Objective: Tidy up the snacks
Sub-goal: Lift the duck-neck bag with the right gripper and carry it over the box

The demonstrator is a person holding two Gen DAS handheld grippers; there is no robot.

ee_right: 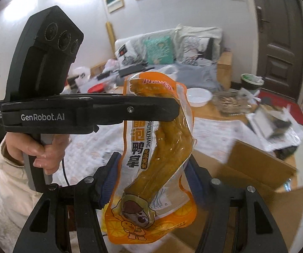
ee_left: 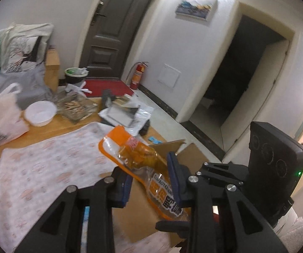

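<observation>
Snack pouch (ee_right: 151,158), orange and at frame centre, hangs pinched by both our left gripper (ee_right: 172,109) and right gripper (ee_right: 149,168) above the open cardboard box (ee_right: 256,168) at lower right, so boxing it remains.

A dark panelled wooden door (ee_left: 111,29) stands behind; a red fire extinguisher (ee_left: 138,76) is right of it, a red doormat (ee_left: 107,86) before it.
</observation>
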